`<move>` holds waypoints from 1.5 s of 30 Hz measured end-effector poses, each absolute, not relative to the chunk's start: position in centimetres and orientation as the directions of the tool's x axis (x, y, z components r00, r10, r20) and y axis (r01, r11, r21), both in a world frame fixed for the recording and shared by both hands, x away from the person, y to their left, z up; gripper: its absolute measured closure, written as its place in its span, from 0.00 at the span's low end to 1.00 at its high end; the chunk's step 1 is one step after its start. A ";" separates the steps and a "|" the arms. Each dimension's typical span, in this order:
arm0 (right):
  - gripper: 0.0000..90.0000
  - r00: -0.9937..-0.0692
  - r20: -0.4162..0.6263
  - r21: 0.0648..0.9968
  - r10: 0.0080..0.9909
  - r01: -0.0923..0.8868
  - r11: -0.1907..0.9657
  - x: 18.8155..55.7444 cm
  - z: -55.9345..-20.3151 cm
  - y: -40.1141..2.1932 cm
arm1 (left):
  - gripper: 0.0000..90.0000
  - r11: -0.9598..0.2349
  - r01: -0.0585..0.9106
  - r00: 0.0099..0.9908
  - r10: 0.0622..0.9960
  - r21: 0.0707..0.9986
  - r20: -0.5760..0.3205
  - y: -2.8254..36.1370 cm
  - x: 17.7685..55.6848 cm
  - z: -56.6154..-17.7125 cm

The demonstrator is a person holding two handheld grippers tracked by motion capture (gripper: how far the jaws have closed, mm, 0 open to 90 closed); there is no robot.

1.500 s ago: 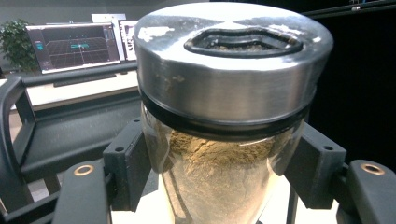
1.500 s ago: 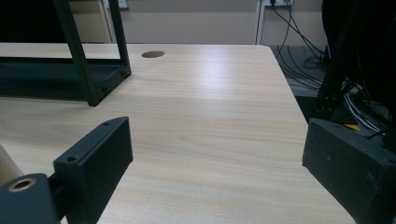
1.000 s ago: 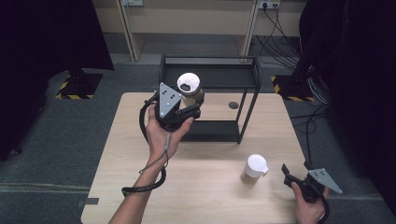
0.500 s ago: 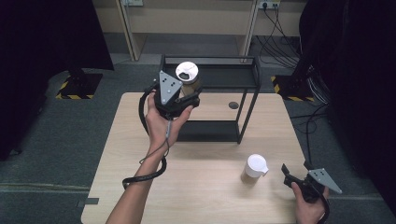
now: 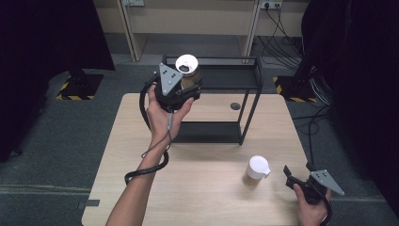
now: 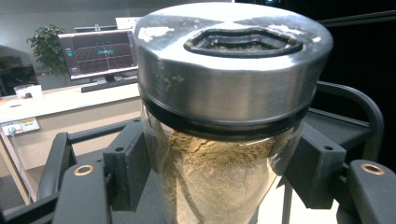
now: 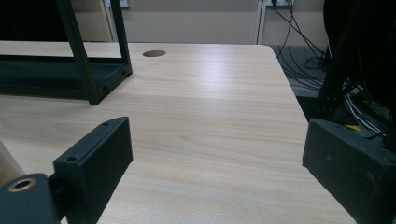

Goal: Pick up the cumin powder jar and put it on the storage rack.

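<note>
A glass jar (image 5: pixel 189 75) of brownish powder with a metal lid (image 6: pixel 232 56) is clamped between the jaws of the left gripper (image 5: pixel 181 89), held upright in the air over the far left part of the table (image 5: pixel 207 188), at the left end of the black shelf rack (image 5: pixel 235 101). In the high view the jar's lower part is covered by the gripper body and the hand (image 5: pixel 164 113), so only the pale lid top and a strip of the glass wall can be made out. In the left gripper view the jar's base is cut off by the lower edge, and whether it touches the rack's top cannot be told.

The right gripper (image 5: pixel 301 181) is held at the near right corner of the table, its jaws standing apart with nothing between them; in the right gripper view only bare tabletop lies between the two black pads (image 7: pixel 100 154). A second container with a white lid (image 5: pixel 256 170) stands on the table just left of that gripper, near the near edge; its contents are too small to be read. The person's right hand (image 5: pixel 313 212) is partly cropped by the lower frame edge
</note>
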State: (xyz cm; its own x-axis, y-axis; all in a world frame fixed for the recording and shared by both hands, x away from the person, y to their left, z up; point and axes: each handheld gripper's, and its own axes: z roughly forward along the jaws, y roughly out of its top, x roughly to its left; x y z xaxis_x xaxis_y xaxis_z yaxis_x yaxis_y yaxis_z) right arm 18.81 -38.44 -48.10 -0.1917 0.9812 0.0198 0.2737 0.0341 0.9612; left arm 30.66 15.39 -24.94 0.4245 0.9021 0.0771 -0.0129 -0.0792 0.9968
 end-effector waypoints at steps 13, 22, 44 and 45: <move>0.10 -0.194 0.017 0.961 0.981 0.274 0.038 18.8 -48.1 -38.4 | 0.34 -0.099 0.031 0.389 0.918 0.995 0.079 15.2 32.7 -23.5; 0.10 -0.198 0.013 0.961 0.980 0.274 0.043 18.9 -48.1 -38.3 | 0.34 -0.095 0.071 0.379 0.923 0.993 0.061 15.2 33.6 -23.3; 0.10 -0.200 0.006 0.961 0.980 0.272 0.049 18.9 -48.1 -38.3 | 0.34 -0.017 0.086 0.388 0.921 0.996 -0.018 15.4 35.4 -24.2; 0.10 -0.200 0.007 0.961 0.980 0.271 0.048 18.9 -48.1 -38.3 | 0.34 -0.018 0.085 0.390 0.921 0.996 -0.017 15.4 35.4 -24.2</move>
